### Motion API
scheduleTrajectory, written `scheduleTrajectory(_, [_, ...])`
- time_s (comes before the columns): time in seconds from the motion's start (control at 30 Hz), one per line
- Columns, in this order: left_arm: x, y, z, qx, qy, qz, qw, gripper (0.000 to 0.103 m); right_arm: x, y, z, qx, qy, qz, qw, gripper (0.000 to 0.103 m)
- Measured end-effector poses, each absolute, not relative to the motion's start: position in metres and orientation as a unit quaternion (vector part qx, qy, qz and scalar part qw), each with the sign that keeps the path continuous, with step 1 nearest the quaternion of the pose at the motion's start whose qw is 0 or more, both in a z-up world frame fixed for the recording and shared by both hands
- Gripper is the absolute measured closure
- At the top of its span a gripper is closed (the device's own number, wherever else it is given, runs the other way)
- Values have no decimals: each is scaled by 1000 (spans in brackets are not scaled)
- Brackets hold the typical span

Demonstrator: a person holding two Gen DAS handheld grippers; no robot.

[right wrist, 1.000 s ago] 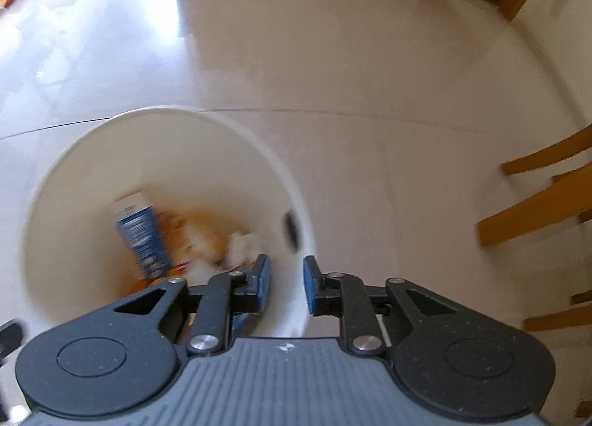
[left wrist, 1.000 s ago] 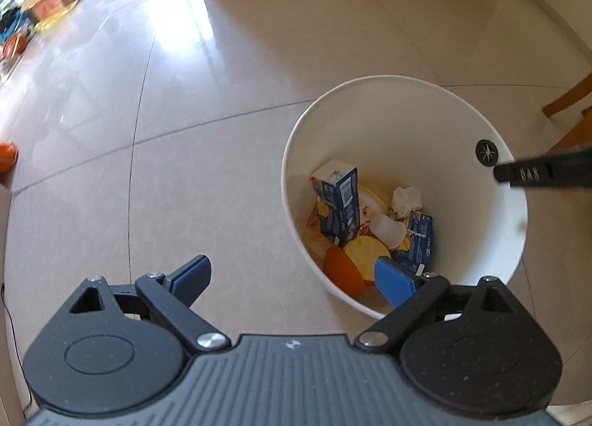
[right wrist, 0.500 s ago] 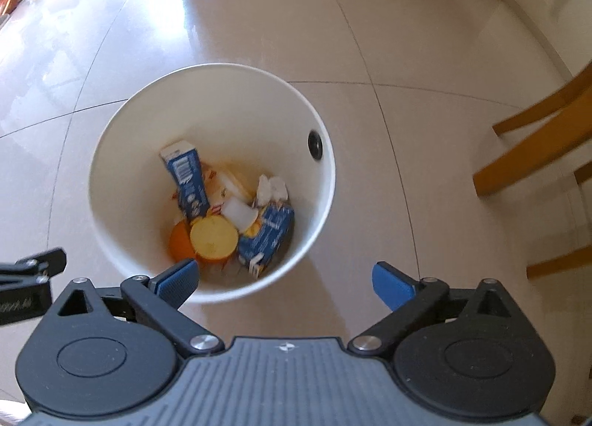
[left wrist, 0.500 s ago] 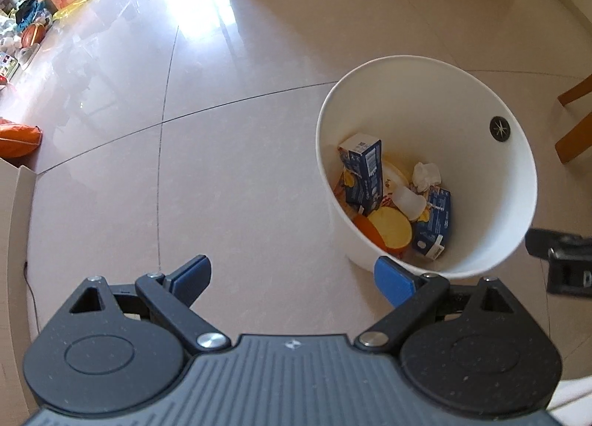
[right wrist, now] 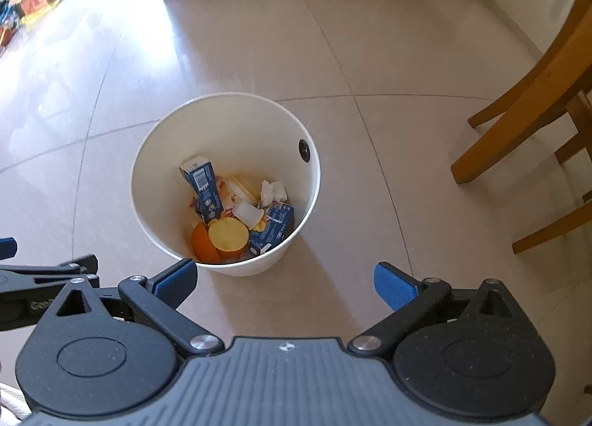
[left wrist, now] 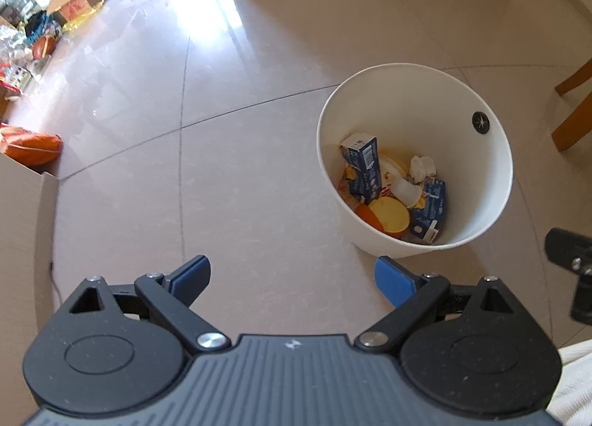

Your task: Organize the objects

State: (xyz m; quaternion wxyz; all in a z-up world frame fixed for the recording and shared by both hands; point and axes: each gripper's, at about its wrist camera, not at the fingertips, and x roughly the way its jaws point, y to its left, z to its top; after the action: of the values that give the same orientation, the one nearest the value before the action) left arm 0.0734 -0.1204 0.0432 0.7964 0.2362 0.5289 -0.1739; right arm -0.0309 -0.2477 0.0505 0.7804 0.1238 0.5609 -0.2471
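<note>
R gripper (right wrist: 283, 283): jaws spread wide, nothing between the blue pads, bare floor under them. L gripper (left wrist: 292, 280): jaws likewise released, empty. Neither touches anything.

White bin (right wrist: 155, 226) stands upright on the tiled floor (right wrist: 259, 56), ahead of both grippers and apart from them. Inside, at the bottom: upright blue carton (right wrist: 203, 185), second blue carton (right wrist: 273, 228) lying on its side, yellow lid (right wrist: 227, 235) over an orange item (right wrist: 201, 246), crumpled tissue (right wrist: 273, 191), small white cup (right wrist: 248, 213). Contents sit well below the rim; nothing overhangs.

Judgement: drop into bin looks complete, both hands free; step in hand is prob. pulling clear and going for the next loose item. To do it well: keep jaws wide while clearing the rim so no pad clips the bin wall and tips it; avoid the wooden chair legs (right wrist: 518, 104) on the R side; keep the two grippers apart, as they sit near each other now. Next pick not in view near the bin — clutter and cardboard boxes (left wrist: 85, 0) lie far off along the wall.
</note>
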Motion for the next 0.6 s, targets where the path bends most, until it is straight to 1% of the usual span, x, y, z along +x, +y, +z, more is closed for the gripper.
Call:
scheduleTrajectory(0.2, [67, -118, 57, 232, 533, -174, 795, 7, -45, -251, 67, 149, 550, -252, 782, 0])
scheduleTrajectory(0.43, [62, -115, 68, 235, 536, -176, 792, 7, -60, -250, 69, 176, 549, -261, 775, 0])
scheduleTrajectory(0.6, [61, -114, 71, 227, 538, -175, 793, 7, -60, -240, 72, 162, 556, -258, 774, 0])
